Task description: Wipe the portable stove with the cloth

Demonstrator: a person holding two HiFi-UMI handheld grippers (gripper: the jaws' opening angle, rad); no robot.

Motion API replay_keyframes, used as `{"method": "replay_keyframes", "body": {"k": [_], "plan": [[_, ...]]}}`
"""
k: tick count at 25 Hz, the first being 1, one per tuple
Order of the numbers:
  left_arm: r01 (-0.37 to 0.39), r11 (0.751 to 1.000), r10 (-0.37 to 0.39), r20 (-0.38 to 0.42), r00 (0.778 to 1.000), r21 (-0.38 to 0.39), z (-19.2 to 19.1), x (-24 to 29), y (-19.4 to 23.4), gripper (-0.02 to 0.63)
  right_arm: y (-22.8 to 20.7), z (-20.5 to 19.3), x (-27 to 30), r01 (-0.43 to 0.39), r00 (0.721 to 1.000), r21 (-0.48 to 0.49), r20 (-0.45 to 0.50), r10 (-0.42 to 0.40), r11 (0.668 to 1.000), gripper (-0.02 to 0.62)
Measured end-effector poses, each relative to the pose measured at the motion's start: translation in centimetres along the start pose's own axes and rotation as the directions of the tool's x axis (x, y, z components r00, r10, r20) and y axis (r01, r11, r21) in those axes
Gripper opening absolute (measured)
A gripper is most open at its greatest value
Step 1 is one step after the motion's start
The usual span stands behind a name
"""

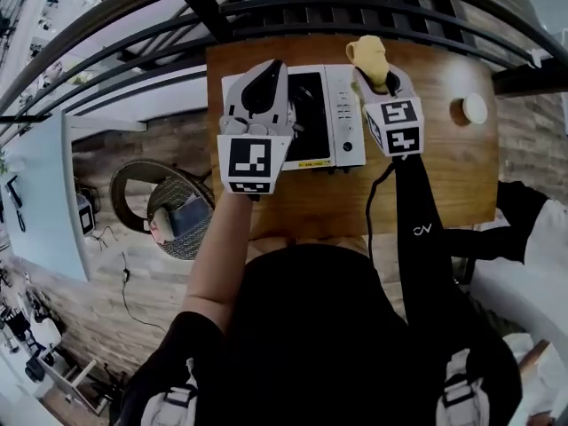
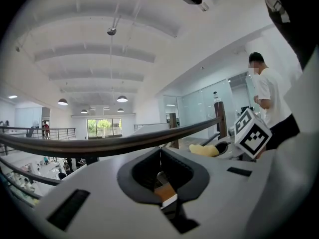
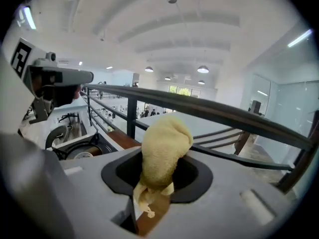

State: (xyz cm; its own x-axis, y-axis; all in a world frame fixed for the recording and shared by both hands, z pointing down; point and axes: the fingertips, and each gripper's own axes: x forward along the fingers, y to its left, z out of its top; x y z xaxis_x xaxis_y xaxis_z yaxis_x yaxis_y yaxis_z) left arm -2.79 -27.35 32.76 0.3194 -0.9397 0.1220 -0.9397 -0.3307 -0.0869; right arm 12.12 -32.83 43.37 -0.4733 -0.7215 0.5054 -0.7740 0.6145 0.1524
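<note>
The portable stove [image 1: 324, 118], white and silver with a black burner, stands on the wooden table [image 1: 444, 176] near its far edge. My right gripper [image 1: 384, 78] is above the stove's right end, shut on a yellow cloth [image 1: 368, 53]. The cloth [image 3: 164, 151] bulges up from between the jaws of that gripper [image 3: 157, 183]. My left gripper [image 1: 264, 76] hovers over the stove's left part, and its jaws [image 2: 160, 156] meet with nothing between them. Both grippers point out toward the railing. Part of the burner [image 3: 75, 151] shows at lower left in the right gripper view.
A black railing [image 1: 355, 11] runs just past the table's far edge. A small white round object [image 1: 475, 109] sits on the table at the right. A wicker chair [image 1: 169, 207] stands on the floor to the left. A person in a white shirt [image 2: 271, 98] stands off to the right.
</note>
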Motion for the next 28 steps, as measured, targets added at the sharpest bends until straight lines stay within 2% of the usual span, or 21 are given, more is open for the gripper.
{"method": "replay_keyframes", "body": {"k": [5, 10, 19, 28], "plan": [[-0.026, 0.999, 0.026, 0.015, 1.0, 0.029, 1.3, -4.8, 0.9, 0.009, 4.9, 3.7, -5.7, -0.011, 0.985, -0.007, 0.174, 0.012, 1.0, 0.137], [-0.017, 0.999, 0.015, 0.041, 0.999, 0.041, 2.3, -9.1, 1.7, 0.009, 9.5, 6.1, -10.5, 0.065, 0.959, -0.02, 0.278, -0.057, 0.998, 0.137], [0.024, 0.997, -0.029, 0.075, 0.997, 0.072, 4.2, -16.3, 3.2, 0.009, 15.7, 9.0, -16.4, 0.169, 0.916, -0.024, 0.373, -0.148, 0.985, 0.137], [0.054, 0.994, -0.064, 0.105, 0.992, 0.094, 5.4, -19.7, 3.1, 0.009, 18.5, 10.2, -20.1, 0.236, 0.885, -0.075, 0.429, -0.183, 0.969, 0.137]]}}
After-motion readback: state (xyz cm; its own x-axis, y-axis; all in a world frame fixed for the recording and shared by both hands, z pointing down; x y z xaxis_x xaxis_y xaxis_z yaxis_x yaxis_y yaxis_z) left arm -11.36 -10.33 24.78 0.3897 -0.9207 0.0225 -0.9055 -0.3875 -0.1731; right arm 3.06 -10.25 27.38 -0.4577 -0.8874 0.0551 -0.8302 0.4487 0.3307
